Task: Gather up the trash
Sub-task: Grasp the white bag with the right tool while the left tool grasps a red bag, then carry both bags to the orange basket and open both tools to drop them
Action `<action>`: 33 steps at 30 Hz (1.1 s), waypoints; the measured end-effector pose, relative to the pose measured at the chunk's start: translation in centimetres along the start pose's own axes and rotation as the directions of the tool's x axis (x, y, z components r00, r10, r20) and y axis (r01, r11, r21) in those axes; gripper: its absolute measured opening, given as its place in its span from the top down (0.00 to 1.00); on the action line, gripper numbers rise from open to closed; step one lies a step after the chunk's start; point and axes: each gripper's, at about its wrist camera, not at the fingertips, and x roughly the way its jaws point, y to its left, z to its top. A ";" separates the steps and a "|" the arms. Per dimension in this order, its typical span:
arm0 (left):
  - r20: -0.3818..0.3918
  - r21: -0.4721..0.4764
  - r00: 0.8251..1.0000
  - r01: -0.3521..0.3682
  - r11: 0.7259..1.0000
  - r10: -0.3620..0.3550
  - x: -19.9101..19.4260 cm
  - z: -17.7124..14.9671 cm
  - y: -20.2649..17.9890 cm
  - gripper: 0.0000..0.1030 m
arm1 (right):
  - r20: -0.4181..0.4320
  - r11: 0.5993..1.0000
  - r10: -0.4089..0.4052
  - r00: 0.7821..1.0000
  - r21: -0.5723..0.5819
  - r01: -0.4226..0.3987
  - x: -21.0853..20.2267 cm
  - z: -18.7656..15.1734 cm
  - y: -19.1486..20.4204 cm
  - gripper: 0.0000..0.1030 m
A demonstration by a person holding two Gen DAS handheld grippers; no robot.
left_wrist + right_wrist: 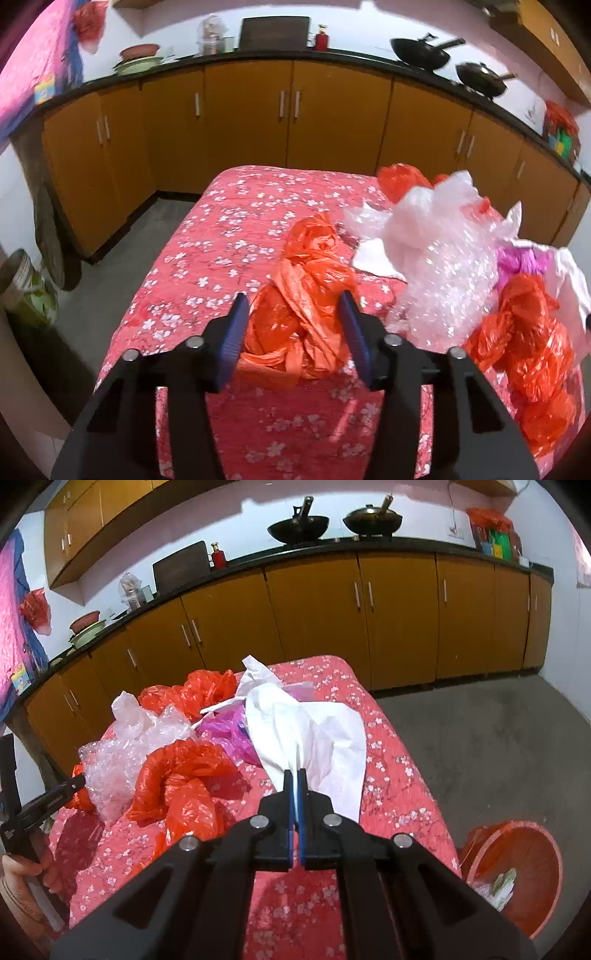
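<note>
Plastic trash lies on a table with a red flowered cloth point(221, 236). My left gripper point(295, 299) is open, its fingers on either side of a crumpled orange bag point(306, 295). Beside it lie clear bubble wrap point(443, 280), another orange bag point(524, 332) and a purple bag point(517, 258). My right gripper point(295, 775) is shut on a white plastic bag point(314, 734), which stretches away over the cloth point(399, 775). The right wrist view also shows an orange bag point(181, 775), bubble wrap point(118, 760), the purple bag point(225, 734) and the left gripper point(70, 786) at the left edge.
A red bin point(517, 875) with some scraps inside stands on the floor right of the table. Orange cabinets point(288, 110) under a black counter run behind, with two black woks point(299, 526) on top. Grey floor point(480, 738) lies to the right.
</note>
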 end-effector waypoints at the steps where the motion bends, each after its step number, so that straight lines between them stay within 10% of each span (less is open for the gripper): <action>1: -0.002 0.016 1.000 0.001 1.000 -0.001 0.0 0.0 -0.3 0.59 | 0.006 1.000 -0.002 1.000 -0.007 0.002 -0.1 0.0 0.2 0.96; 8: 0.005 0.055 1.000 0.000 0.998 0.000 -0.4 -0.3 -1.0 0.83 | 0.022 1.000 -0.002 1.000 -0.025 0.002 -0.7 0.1 0.7 0.96; 33: 0.161 0.052 0.987 0.006 0.999 -0.015 -11.6 0.4 -3.7 0.85 | 0.091 0.997 0.013 0.996 -0.080 -0.006 -5.7 1.2 2.6 0.97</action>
